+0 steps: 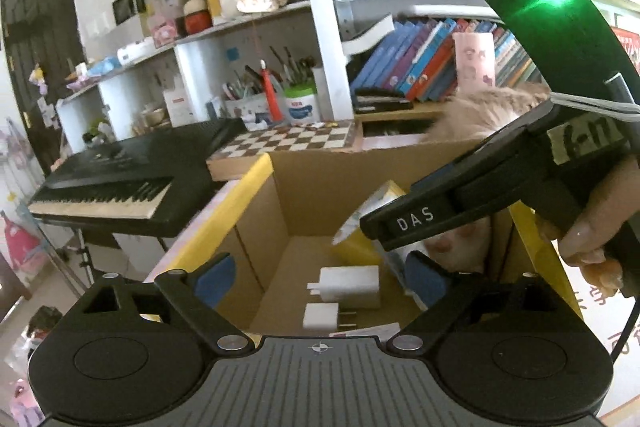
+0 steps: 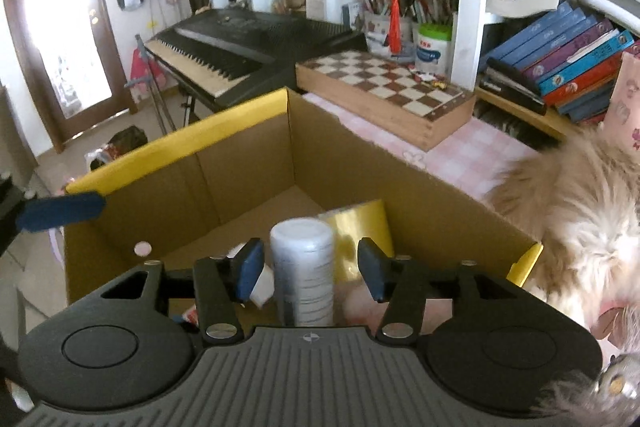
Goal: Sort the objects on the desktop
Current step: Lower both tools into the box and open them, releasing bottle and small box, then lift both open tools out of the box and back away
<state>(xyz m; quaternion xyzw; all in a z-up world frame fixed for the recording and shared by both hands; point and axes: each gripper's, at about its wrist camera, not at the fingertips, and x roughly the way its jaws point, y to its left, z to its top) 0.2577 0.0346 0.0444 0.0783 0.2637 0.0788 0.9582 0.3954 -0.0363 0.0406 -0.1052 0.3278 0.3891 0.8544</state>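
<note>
Bookshelves, a keyboard and a chessboard back a pink-checked surface carrying an open cardboard box. Between the right gripper's jaws stands a white bottle, upright, long axis running straight ahead of them; the jaws are spread clear of its sides, so it looks released into the box. The left gripper hangs over the box with jaws spread wide and nothing between them; 2 white chargers lie just below. Next item likely suits whichever hand is nearer.

One readable marking

White letters "DAS" stood on the black plastic right gripper's finger, right of centre, left wrist view.
</note>
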